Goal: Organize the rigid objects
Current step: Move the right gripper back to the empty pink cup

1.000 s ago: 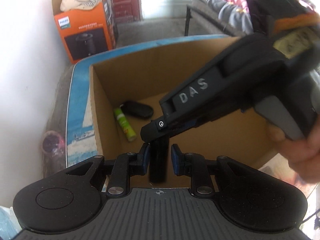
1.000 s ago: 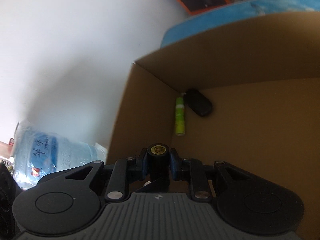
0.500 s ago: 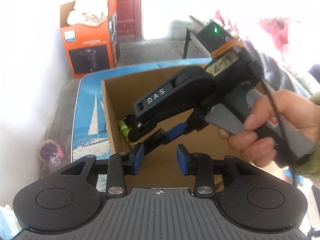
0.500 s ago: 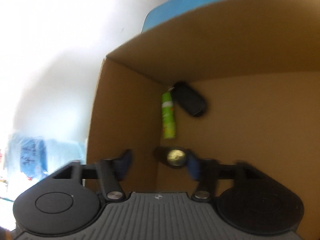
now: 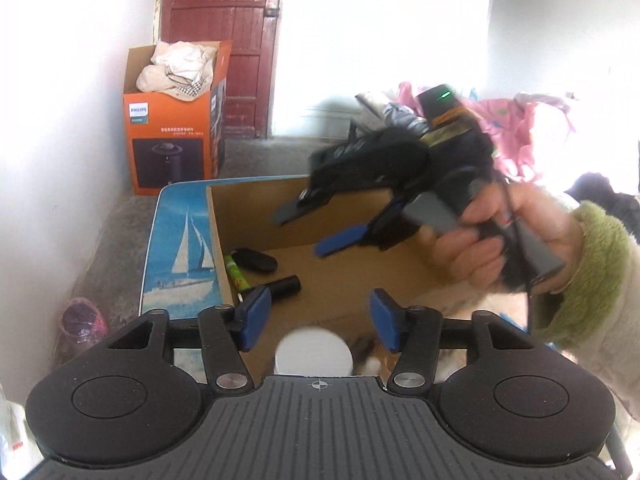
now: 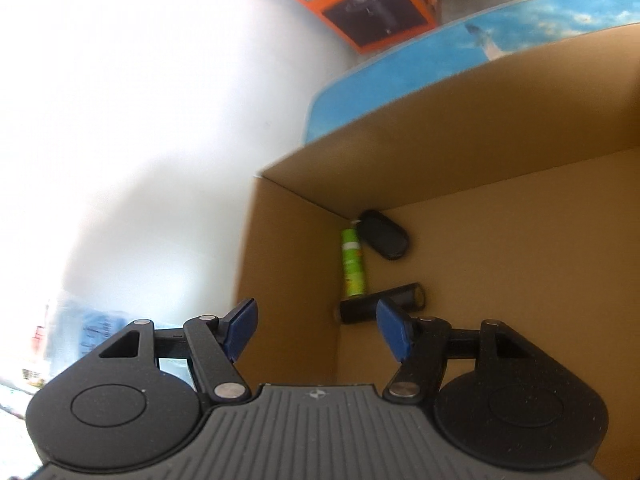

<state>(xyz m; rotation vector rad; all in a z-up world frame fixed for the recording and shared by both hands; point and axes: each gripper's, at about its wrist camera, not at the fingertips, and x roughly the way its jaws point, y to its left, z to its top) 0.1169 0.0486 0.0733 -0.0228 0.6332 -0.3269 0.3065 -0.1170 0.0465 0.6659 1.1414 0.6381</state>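
Left wrist view shows the left gripper point(image 5: 320, 316) with jaws opening and nothing between them, the right gripper point(image 5: 316, 232) spread and empty, and the black cylinder point(image 5: 285, 286), perhaps a flashlight, lying on the cardboard box point(image 5: 340, 272) floor beside the green tube point(image 5: 237, 276).

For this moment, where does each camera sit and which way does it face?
Left wrist: on the left gripper, jaws opening and empty, above the cardboard box's near edge, facing the red door; shows the right gripper and the hand holding it.
Right wrist: on the right gripper, open and empty, angled down into the box's corner.
Shared: green tube, black cylinder, black oval case, orange carton.
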